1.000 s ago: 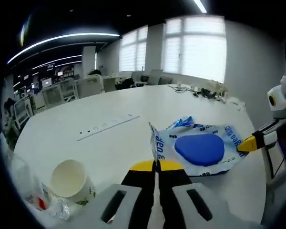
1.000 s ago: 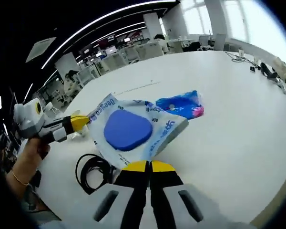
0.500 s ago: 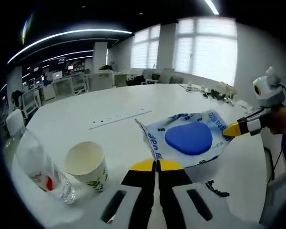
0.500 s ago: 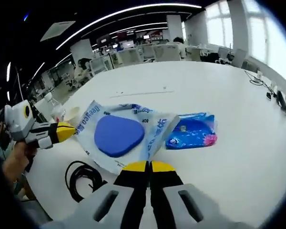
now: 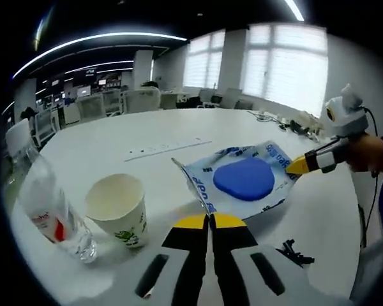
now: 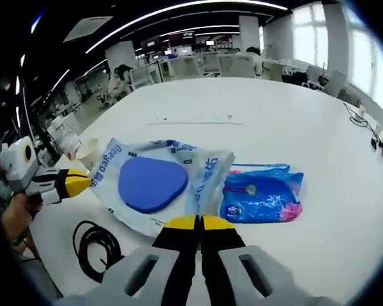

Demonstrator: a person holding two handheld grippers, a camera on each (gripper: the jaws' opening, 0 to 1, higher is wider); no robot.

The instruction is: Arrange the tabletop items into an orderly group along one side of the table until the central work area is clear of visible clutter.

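Observation:
A white packet (image 5: 242, 182) with a blue oval pad inside hangs stretched between both grippers above the white table (image 5: 115, 146). My left gripper (image 5: 210, 220) is shut on one edge of it. In the left gripper view the right gripper (image 5: 295, 167) comes in from the right, pinching the far corner. In the right gripper view my right gripper (image 6: 200, 221) is shut on the packet (image 6: 153, 185), while the left gripper (image 6: 82, 182) holds its opposite corner. A blue wipes pack (image 6: 262, 194) lies flat on the table just right of the held packet.
A paper cup (image 5: 118, 207) and a clear plastic bottle (image 5: 48, 210) stand at the left near the table edge. A black coiled cable (image 6: 92, 245) lies below the packet. A long cable slot (image 5: 169, 148) crosses the tabletop farther out. Office desks and chairs stand beyond.
Both grippers have kept hold of the packet and carried it toward the cup and bottle, which now look nearer. The blue wipes pack now lies beside the packet instead of behind it.

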